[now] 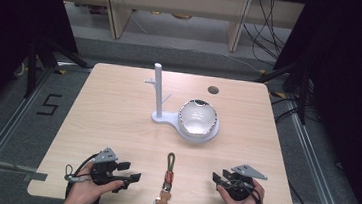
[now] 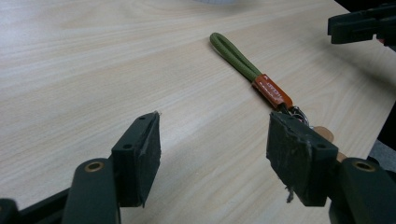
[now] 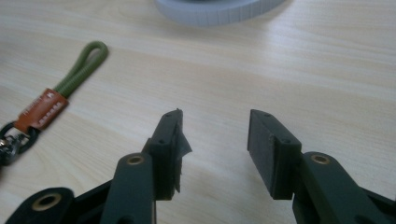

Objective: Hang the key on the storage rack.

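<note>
Pale wood counter [image 1: 117, 116], seen from above. Left gripper [image 1: 129, 172] rests at the near left edge, held in the person's left hand [image 1: 82, 190]; its fingers [image 2: 140, 156] are spread apart with bare counter between them, gripping nothing. Right gripper [image 1: 218, 178] sits at the near right edge in the right hand [image 1: 239, 203]; fingers [image 3: 273, 149] likewise spread, nothing between. Between the 2 grippers, apart from both, lies a keychain [image 1: 167, 180]: olive-green cord loop [image 2: 233, 56] pointing toward the far side, orange-red tag [image 3: 42, 109] below it, metal ring and a small tan charm at the near end. Mid-counter stands a pale grey stand [image 1: 158, 92], an upright post with short pegs on a flat base. A glossy white bowl [image 1: 196, 117] sits on that base, just right of the post. A small dark hole [image 1: 213, 90] shows near the counter's far edge.
</note>
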Demonstrator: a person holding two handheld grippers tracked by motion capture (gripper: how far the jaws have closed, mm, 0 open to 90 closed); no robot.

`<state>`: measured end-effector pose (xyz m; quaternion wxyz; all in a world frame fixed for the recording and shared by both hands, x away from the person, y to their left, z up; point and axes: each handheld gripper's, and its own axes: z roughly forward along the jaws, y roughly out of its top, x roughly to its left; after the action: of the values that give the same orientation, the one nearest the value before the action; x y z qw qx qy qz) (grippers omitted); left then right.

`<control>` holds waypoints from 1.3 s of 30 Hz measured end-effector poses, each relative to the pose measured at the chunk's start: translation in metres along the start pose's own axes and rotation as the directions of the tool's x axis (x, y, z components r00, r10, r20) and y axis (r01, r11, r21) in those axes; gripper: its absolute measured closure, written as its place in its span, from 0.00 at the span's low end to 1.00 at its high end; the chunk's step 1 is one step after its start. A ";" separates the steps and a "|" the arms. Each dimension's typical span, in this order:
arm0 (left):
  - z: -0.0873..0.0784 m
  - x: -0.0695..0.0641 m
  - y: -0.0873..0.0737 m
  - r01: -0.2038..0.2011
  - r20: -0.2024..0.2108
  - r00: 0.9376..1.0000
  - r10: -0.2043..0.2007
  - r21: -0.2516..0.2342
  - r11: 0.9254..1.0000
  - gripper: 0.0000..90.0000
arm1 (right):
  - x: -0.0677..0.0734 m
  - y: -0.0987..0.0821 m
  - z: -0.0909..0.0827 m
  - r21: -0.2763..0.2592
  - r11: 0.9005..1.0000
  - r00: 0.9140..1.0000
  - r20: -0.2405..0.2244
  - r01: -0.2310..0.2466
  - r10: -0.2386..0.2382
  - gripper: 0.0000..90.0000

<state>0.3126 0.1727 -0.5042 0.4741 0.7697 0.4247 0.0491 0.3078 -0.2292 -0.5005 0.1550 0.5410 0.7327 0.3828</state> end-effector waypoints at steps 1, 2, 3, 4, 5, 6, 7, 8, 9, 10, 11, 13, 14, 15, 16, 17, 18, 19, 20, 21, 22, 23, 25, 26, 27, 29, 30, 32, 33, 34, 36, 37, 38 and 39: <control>0.000 0.000 0.001 -0.005 -0.005 1.000 0.005 -0.001 1.000 0.39 | 0.001 0.000 -0.001 0.004 1.000 1.000 -0.006 -0.012 0.012 0.61; 0.001 -0.001 0.001 -0.010 -0.011 1.000 0.010 -0.003 1.000 0.39 | 0.001 0.000 -0.001 0.004 1.000 1.000 -0.006 -0.012 0.012 0.61; 0.001 -0.002 0.001 -0.014 -0.012 1.000 0.014 0.006 1.000 0.39 | 0.001 0.000 -0.001 0.004 1.000 1.000 -0.006 -0.013 0.013 0.61; 0.002 -0.004 0.003 -0.015 -0.013 1.000 0.015 0.014 1.000 0.39 | -0.003 0.001 0.000 0.013 1.000 1.000 0.006 0.023 -0.023 0.61; 0.002 -0.004 0.003 -0.015 -0.013 1.000 0.015 0.014 1.000 0.39 | -0.003 0.001 0.000 0.013 1.000 1.000 0.006 0.023 -0.023 0.61; 0.002 -0.006 0.006 -0.021 -0.016 1.000 0.022 0.032 0.999 0.39 | -0.002 0.001 0.001 0.005 1.000 1.000 0.015 0.020 -0.020 0.61; 0.003 -0.007 0.007 -0.023 -0.018 1.000 0.024 0.037 0.999 0.39 | -0.002 0.002 0.000 0.023 1.000 1.000 0.017 0.012 -0.013 0.59; 0.004 -0.009 0.011 -0.032 -0.011 0.999 0.033 0.061 0.998 0.39 | -0.002 0.002 0.000 0.030 1.000 1.000 0.013 0.001 -0.001 0.59; 0.004 -0.009 0.011 -0.032 -0.011 0.999 0.033 0.061 0.998 0.39 | -0.002 0.002 0.000 0.030 1.000 1.000 0.013 0.001 -0.001 0.59; 0.003 -0.010 0.014 -0.040 -0.022 0.999 0.042 0.089 0.995 0.39 | -0.003 0.002 -0.001 0.042 0.999 1.000 0.020 0.012 -0.013 0.58; 0.004 -0.011 0.016 -0.043 -0.015 0.999 0.045 0.104 0.994 0.39 | -0.003 0.002 -0.001 0.042 0.999 1.000 0.020 0.012 -0.013 0.58; 0.006 -0.015 0.022 -0.045 -0.024 0.999 0.048 0.130 0.991 0.40 | -0.002 0.002 -0.002 0.054 0.999 1.000 0.018 -0.001 0.000 0.58; 0.006 -0.016 0.027 -0.069 -0.025 0.997 0.074 0.170 0.983 0.40 | -0.002 0.003 -0.002 0.060 0.998 1.000 0.023 0.000 -0.001 0.58; 0.008 -0.018 0.028 -0.062 -0.033 0.997 0.069 0.172 0.983 0.41 | -0.003 0.003 -0.003 0.072 0.997 1.000 0.021 0.012 -0.013 0.58; 0.010 -0.020 0.031 -0.062 -0.035 0.997 0.070 0.188 0.980 0.41 | -0.002 0.003 -0.003 0.076 0.997 1.000 0.024 0.012 -0.013 0.58; 0.011 -0.022 0.034 -0.074 -0.041 0.996 0.085 0.220 0.973 0.42 | -0.002 0.003 -0.003 0.077 0.997 1.000 0.025 0.012 -0.014 0.58; 0.014 -0.026 0.037 -0.063 -0.050 0.996 0.077 0.233 0.970 0.42 | -0.002 0.003 -0.003 0.080 0.997 0.999 0.037 0.011 -0.014 0.58; 0.015 -0.027 0.040 -0.068 -0.049 0.995 0.083 0.263 0.962 0.43 | 0.000 0.004 -0.002 0.087 0.996 0.998 0.063 0.005 -0.010 0.58; 0.016 -0.028 0.041 -0.075 -0.049 0.995 0.092 0.275 0.959 0.43 | 0.000 0.004 -0.002 0.087 0.996 0.998 0.063 0.005 -0.010 0.58; 0.019 -0.031 0.044 -0.062 -0.058 0.995 0.082 0.292 0.955 0.43 | 0.000 0.004 -0.004 0.095 0.995 0.998 0.056 0.011 -0.017 0.57; 0.022 -0.033 0.048 -0.063 -0.058 0.995 0.086 0.323 0.944 0.43 | 0.000 0.004 -0.004 0.095 0.995 0.998 0.057 0.014 -0.019 0.57; 0.023 -0.033 0.051 -0.064 -0.054 0.995 0.088 0.349 0.935 0.43 | 0.001 0.005 -0.004 0.092 0.996 0.998 0.057 0.022 -0.027 0.57; 0.027 -0.034 0.054 -0.063 -0.057 0.994 0.091 0.376 0.925 0.43 | 0.000 0.005 -0.004 0.098 0.995 0.998 0.046 0.025 -0.030 0.57; 0.027 -0.034 0.054 -0.063 -0.057 0.994 0.091 0.376 0.925 0.43 | 0.001 0.005 -0.004 0.099 0.995 0.998 0.048 0.025 -0.029 0.57; 0.030 -0.034 0.056 -0.059 -0.061 0.994 0.089 0.387 0.920 0.43 | 0.001 0.005 -0.004 0.099 0.995 0.998 0.048 0.025 -0.029 0.57; 0.036 -0.035 0.058 -0.042 -0.058 0.996 0.072 0.407 0.912 0.43 | 0.002 0.006 -0.005 0.097 0.995 0.999 0.044 0.016 -0.021 0.56; 0.037 -0.034 0.060 -0.057 -0.053 0.995 0.089 0.434 0.899 0.43 | 0.003 0.007 -0.005 0.096 0.995 0.999 0.045 0.019 -0.024 0.56; 0.046 -0.037 0.063 -0.044 -0.066 0.994 0.083 0.450 0.892 0.43 | 0.003 0.007 -0.005 0.096 0.995 0.998 0.036 0.038 -0.042 0.56; 0.048 -0.039 0.064 -0.037 -0.070 0.994 0.078 0.459 0.888 0.43 | 0.005 0.008 -0.005 0.096 0.995 0.999 0.033 0.025 -0.029 0.55; 0.051 -0.040 0.065 -0.036 -0.066 0.995 0.075 0.465 0.885 0.43 | 0.005 0.008 -0.005 0.099 0.995 0.999 0.037 0.024 -0.027 0.55; 0.056 -0.044 0.068 -0.030 -0.072 0.995 0.072 0.474 0.880 0.43 | 0.004 0.007 -0.005 0.112 0.992 0.997 0.059 0.052 -0.059 0.55; 0.058 -0.046 0.070 -0.029 -0.074 0.995 0.073 0.474 0.880 0.43 | 0.004 0.008 -0.005 0.116 0.992 0.997 0.059 0.047 -0.054 0.55; 0.060 -0.049 0.073 -0.030 -0.077 0.994 0.076 0.477 0.878 0.43 | 0.007 0.008 -0.005 0.109 0.994 0.999 0.037 0.013 -0.017 0.55; 0.060 -0.049 0.073 -0.030 -0.077 0.994 0.076 0.477 0.878 0.43 | 0.007 0.008 -0.005 0.109 0.994 0.999 0.037 0.013 -0.017 0.55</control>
<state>0.3551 0.0831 -0.4649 0.2490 0.8707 0.4241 -0.0074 0.3073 -0.2234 -0.4899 0.1420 0.5503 0.7534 0.3307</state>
